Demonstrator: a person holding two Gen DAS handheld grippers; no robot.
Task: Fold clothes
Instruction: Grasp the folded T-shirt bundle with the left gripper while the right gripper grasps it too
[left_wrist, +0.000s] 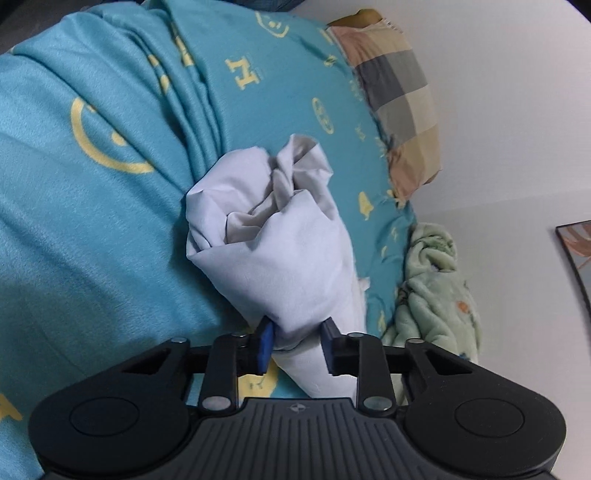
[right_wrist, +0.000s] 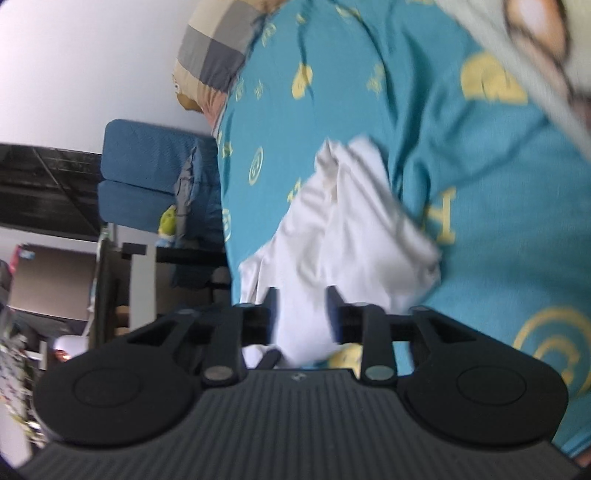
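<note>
Lying crumpled on the teal bedspread (left_wrist: 92, 229), the white garment (left_wrist: 280, 229) sits below the checked pillow (left_wrist: 399, 99) and beside the green fleece blanket (left_wrist: 432, 295). The left tongs (left_wrist: 297, 345) are narrowed onto a gathered fold of it. The right tongs (right_wrist: 301, 314) stand half-wide with cloth between the fingers, though blur hides whether the pads press. It looks light, limp and thin, likely to sag and bunch, so a hem or corner seems the better hold than the bundled middle.
</note>
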